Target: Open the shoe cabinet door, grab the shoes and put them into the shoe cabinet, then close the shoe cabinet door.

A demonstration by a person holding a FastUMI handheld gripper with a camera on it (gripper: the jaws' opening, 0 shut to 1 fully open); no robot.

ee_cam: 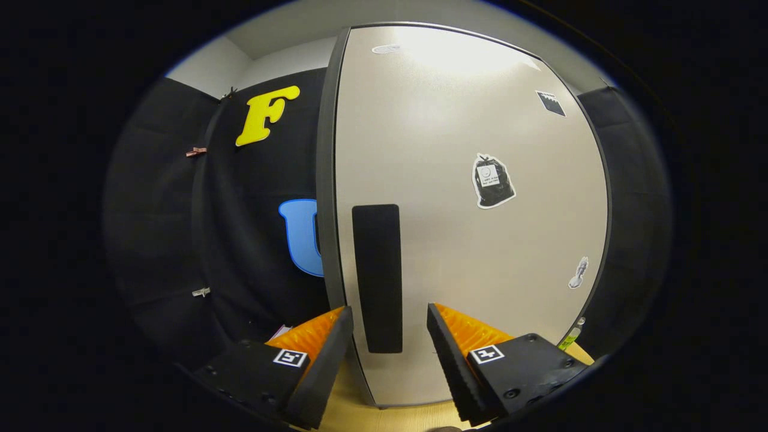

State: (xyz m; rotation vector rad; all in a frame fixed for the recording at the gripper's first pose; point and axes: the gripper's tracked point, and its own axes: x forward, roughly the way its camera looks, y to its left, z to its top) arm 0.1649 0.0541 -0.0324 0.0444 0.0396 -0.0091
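A pale grey cabinet door (468,198) with a dark edge fills the space ahead of me. A tall black handle strip (377,277) runs down the door near its left edge. My gripper (389,318) stands open, its two fingers spread to either side of the lower part of that strip, close to the door. Nothing is held between them. The door's dark left edge (327,180) faces me; I cannot tell whether the door is ajar. Stickers dot the door panel (493,181).
Black booth cloth (252,240) hangs to the left of the cabinet and more of it to the right. A light wooden surface (354,402) lies under the fingers at the foot of the door. A small green object (570,339) sits at the door's lower right.
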